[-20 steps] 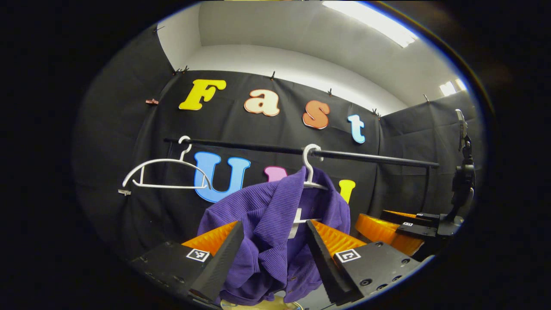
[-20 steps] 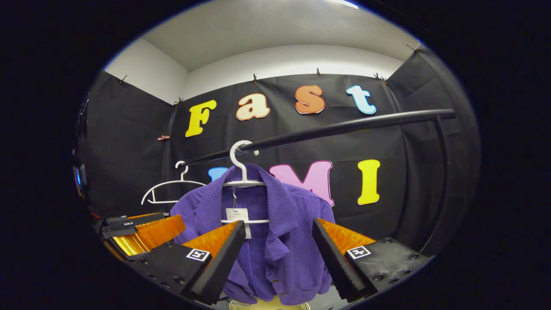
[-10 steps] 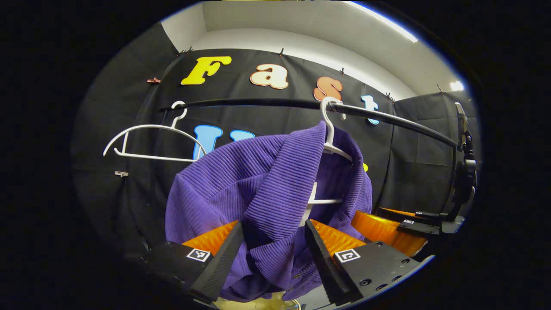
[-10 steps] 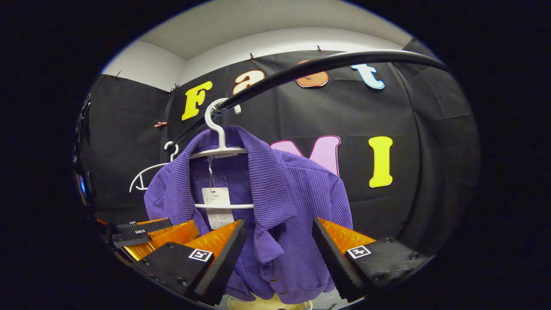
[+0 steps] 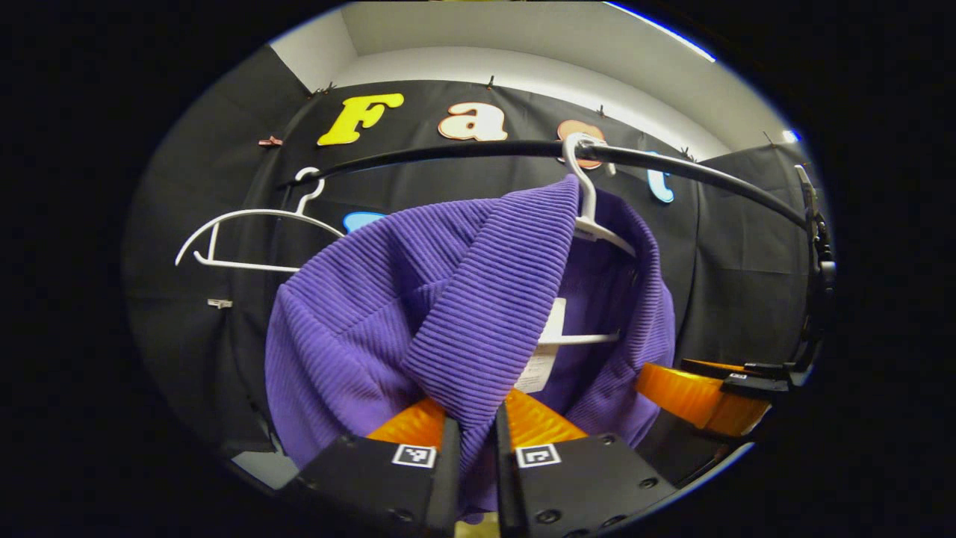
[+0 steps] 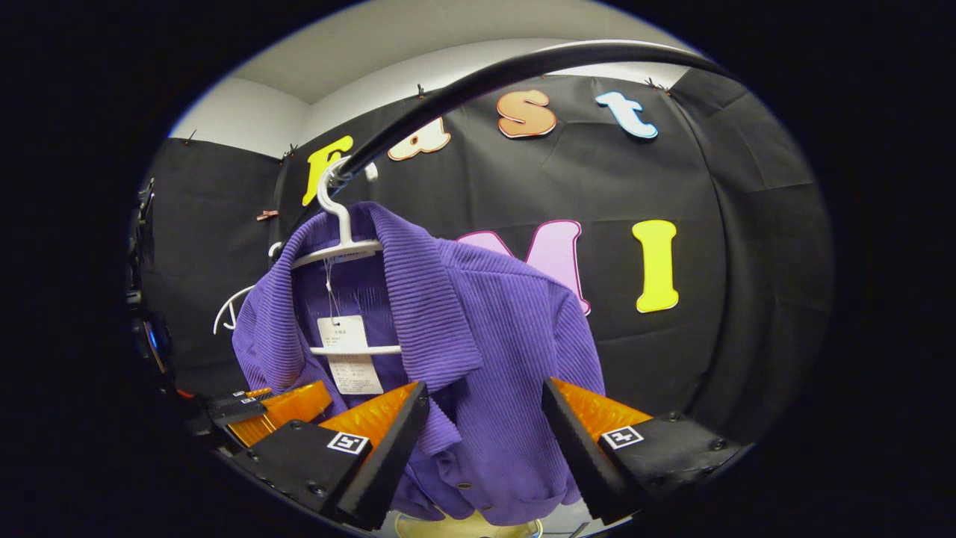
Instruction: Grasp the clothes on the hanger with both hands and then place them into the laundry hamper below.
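Note:
A purple ribbed jacket (image 5: 418,299) hangs on a white hanger (image 5: 590,217) hooked over the black rail (image 5: 448,153). My left gripper (image 5: 476,456) is shut on the jacket's front fold below the collar, with cloth pinched between both fingers. In the right gripper view the same jacket (image 6: 508,336) hangs with its paper tag (image 6: 347,355) showing. My right gripper (image 6: 482,433) stands open in front of the jacket's lower front, its fingers on either side of the cloth and apart from it. A pale rim of the hamper (image 6: 467,527) peeks out under the jacket's hem.
An empty white hanger (image 5: 246,239) hangs farther left on the rail. The right gripper's orange finger (image 5: 702,392) shows at the right of the left gripper view. The left gripper's orange finger (image 6: 280,403) shows at the lower left of the right gripper view. The rail (image 6: 485,82) arches close overhead.
My left gripper has closed from open onto the jacket's front fold and moved closer to it. My right gripper has come nearer the jacket and stays open.

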{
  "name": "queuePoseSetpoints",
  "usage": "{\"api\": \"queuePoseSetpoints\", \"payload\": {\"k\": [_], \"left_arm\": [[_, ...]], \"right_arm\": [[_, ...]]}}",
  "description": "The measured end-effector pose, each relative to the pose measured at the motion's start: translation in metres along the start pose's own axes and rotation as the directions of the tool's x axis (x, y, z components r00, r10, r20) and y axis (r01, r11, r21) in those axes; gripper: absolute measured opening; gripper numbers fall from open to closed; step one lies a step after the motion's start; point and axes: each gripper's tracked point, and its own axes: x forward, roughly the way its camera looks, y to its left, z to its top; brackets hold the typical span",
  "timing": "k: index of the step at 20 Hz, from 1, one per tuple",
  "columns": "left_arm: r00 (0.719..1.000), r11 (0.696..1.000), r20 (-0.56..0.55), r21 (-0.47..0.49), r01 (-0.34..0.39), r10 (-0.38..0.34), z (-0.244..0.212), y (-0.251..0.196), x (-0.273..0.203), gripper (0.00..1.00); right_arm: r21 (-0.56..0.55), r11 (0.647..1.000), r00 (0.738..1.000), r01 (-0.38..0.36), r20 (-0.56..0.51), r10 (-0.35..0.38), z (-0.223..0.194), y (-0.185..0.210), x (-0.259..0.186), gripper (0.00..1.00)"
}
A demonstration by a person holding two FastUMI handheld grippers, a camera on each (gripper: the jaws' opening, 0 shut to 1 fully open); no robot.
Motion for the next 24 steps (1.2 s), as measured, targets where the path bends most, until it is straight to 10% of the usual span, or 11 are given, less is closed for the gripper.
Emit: {"api": "queuePoseSetpoints", "payload": {"k": [4,14,24], "left_arm": [[1.0,1.0,-0.01,-0.013,-0.013,0.013,0.003,0.003,-0.004,0.06],[0.998,0.999,-0.017,-0.002,-0.053,0.053,0.018,0.022,-0.017,0.06],[0.999,0.999,-0.028,0.015,-0.039,0.039,0.019,0.025,-0.019,0.06]], "right_arm": [[0.035,0.998,0.998,-0.059,-0.009,0.059,-0.005,0.025,0.008,0.95],[0.08,0.986,0.989,-0.145,0.01,0.145,-0.006,0.071,0.027,0.89],[-0.034,0.999,1.0,-0.016,0.014,0.017,-0.016,0.041,0.062,0.72]]}}
